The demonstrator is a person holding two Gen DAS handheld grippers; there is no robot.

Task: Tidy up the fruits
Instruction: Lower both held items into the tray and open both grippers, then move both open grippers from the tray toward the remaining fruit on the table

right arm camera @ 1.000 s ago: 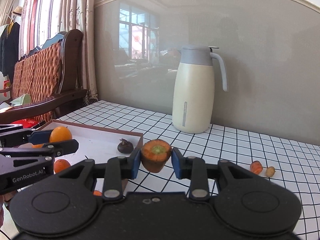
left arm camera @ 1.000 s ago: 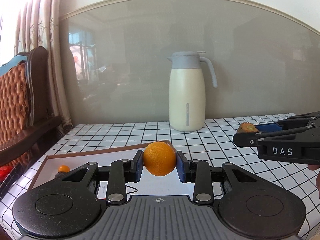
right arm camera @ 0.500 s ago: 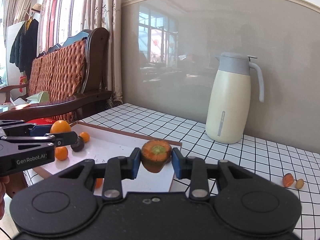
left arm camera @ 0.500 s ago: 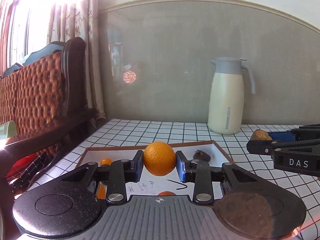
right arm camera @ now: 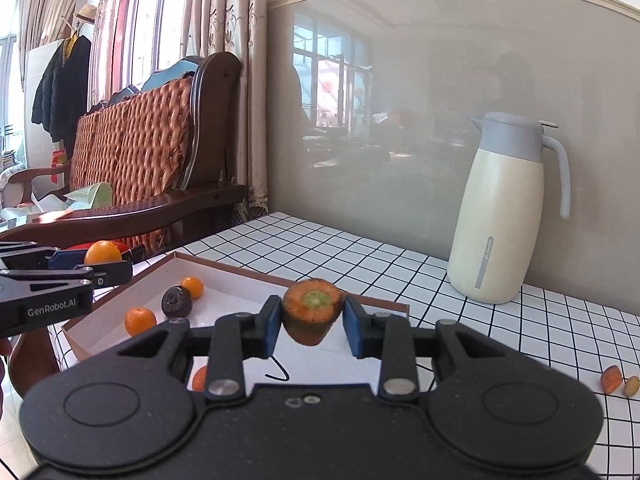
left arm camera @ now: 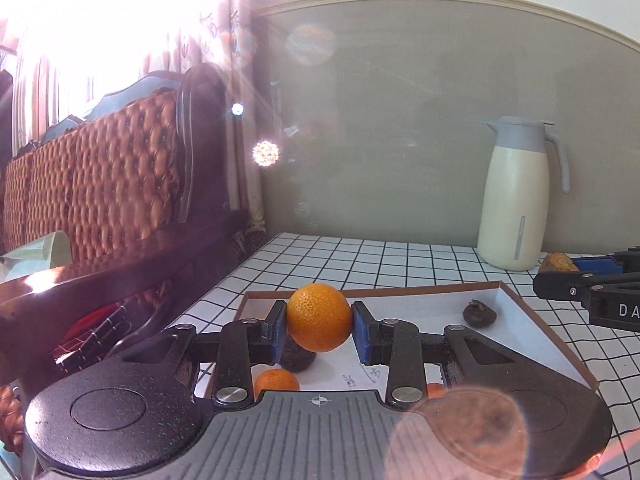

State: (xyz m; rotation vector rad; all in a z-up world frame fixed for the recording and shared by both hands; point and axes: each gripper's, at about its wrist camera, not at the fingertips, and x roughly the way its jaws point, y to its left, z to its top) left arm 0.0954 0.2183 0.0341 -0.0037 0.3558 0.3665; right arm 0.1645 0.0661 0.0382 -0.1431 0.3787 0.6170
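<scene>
Between left gripper (left arm camera: 319, 331) pads, clamped: orange (left arm camera: 319, 317), hung directly over tray (left arm camera: 532, 334) below. Right gripper (right arm camera: 307, 322), likewise shut on carrot stub (right arm camera: 312, 310), cut face up, above tray's near-right edge. Left nearer for release.

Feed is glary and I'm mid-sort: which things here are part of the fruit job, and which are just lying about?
Job:
left gripper holding the orange
right gripper holding the carrot stub
tray with small oranges and a dark fruit
two pieces on the table

Lying about:
thermos jug
wooden sofa
</scene>
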